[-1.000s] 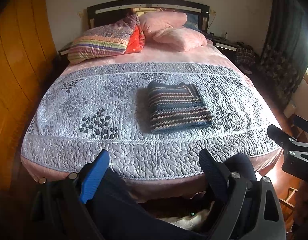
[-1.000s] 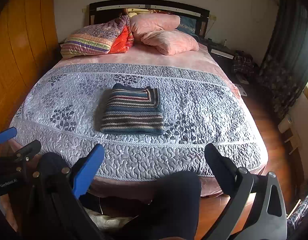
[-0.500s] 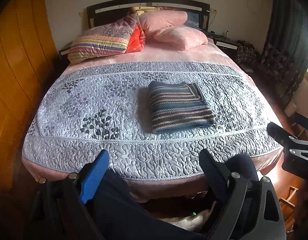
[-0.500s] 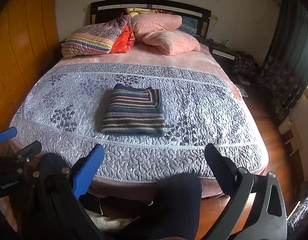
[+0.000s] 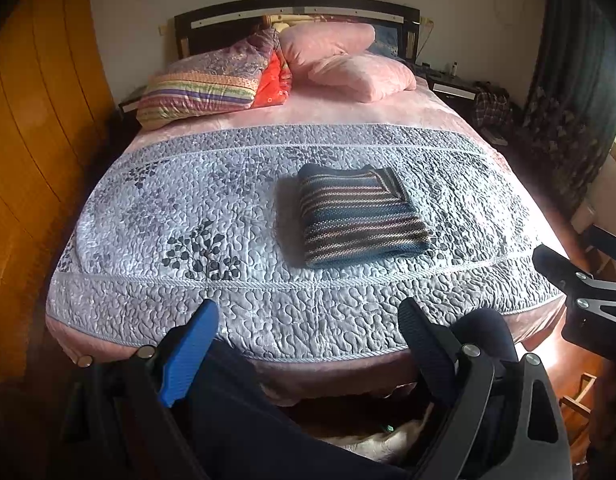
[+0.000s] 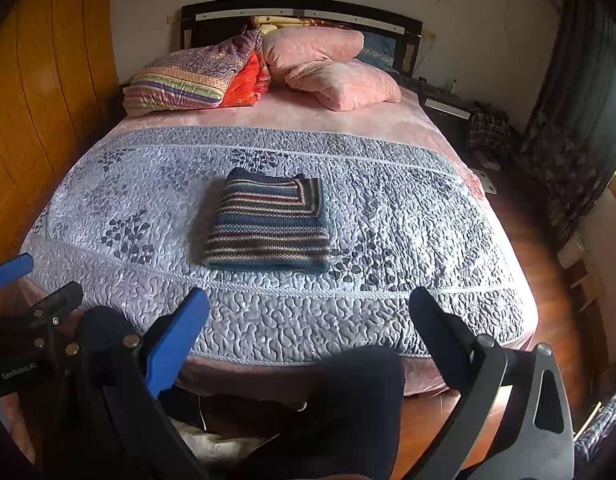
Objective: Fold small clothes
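Note:
A striped knit garment (image 5: 357, 216) (image 6: 270, 224) lies folded into a neat rectangle in the middle of the quilted grey bedspread (image 5: 212, 240) (image 6: 407, 240). My left gripper (image 5: 308, 316) hangs open at the foot of the bed, well short of the garment, with nothing between its blue and black fingers. My right gripper (image 6: 309, 306) is likewise open and empty, held back from the bed's near edge. Each gripper shows at the side of the other's view: the right gripper (image 5: 579, 280) and the left gripper (image 6: 28, 280).
Several pillows (image 5: 339, 60) and a folded patterned quilt (image 5: 204, 80) are piled at the headboard. A wooden wardrobe (image 5: 28, 140) flanks the left, dark curtains (image 5: 567, 100) and a nightstand (image 5: 451, 84) the right. A person's dark-trousered knees (image 6: 359, 392) sit below the grippers.
Both views have drifted very slightly; the garment stays put and both grippers remain open.

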Tool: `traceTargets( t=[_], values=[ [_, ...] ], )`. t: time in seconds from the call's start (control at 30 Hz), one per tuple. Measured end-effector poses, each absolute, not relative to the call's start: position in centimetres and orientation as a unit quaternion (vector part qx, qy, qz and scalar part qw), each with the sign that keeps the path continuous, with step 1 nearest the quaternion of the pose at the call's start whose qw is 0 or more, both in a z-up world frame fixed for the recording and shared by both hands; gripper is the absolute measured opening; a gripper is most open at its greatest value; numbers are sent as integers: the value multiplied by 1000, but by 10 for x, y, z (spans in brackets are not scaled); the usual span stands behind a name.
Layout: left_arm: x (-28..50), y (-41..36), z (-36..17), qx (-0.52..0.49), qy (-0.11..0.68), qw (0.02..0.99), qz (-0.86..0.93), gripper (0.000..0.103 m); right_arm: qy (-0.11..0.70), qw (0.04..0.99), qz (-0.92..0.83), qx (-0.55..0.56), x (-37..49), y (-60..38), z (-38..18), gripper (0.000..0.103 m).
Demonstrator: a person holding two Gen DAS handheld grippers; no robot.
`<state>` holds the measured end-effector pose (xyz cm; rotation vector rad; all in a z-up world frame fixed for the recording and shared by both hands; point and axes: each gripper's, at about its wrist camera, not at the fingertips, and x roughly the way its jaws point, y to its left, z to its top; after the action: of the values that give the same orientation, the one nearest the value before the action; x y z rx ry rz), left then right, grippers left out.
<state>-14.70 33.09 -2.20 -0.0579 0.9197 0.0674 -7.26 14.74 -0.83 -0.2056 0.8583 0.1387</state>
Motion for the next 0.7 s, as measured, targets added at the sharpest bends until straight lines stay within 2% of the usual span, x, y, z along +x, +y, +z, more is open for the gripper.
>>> traceTargets(
  t=[0.7],
  values=[
    [-151, 329, -25, -27, 445, 895, 33, 92, 417, 901, 66, -98, -76, 149, -12, 100]
  ],
)
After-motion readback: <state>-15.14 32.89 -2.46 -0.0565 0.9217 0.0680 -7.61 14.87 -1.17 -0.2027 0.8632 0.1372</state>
